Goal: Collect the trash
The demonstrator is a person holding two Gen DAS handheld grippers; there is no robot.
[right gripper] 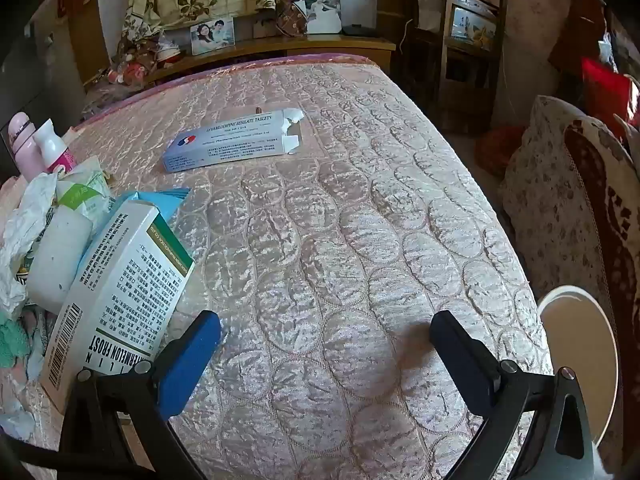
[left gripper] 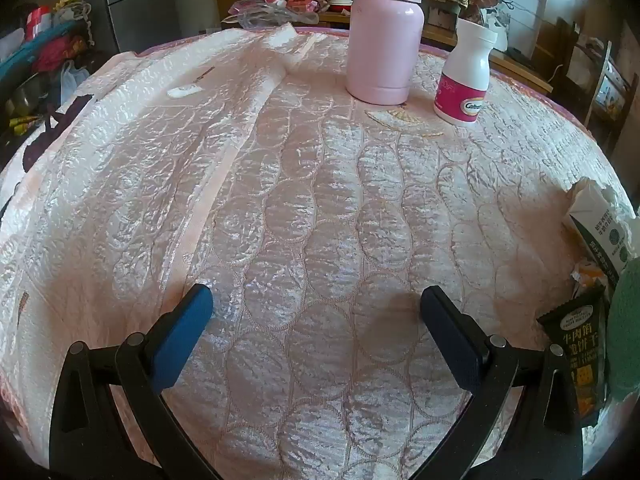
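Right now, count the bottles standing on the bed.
2. The pink flask stands at the bed's far edge; the white pill bottle stands just right of it. Others could be hidden in the trash pile.

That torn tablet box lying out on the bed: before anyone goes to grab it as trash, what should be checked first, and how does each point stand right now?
1. Right tool open and holding nothing: ok.
2. Left tool open and holding nothing: ok.
3. Tablet box in plain sight, lying flat on the quilted bedcover with its torn flap end facing away from the trash pile: ok.
4. Bedcover between the right tool and the box free of other things: ok.
5. Watermelon Frost box leans close beside the right tool's left finger and could get nudged: not ok.
6. Whether the tablet box is empty: cannot tell.
7. A bin or bag for the trash: cannot tell, none is clearly in view.
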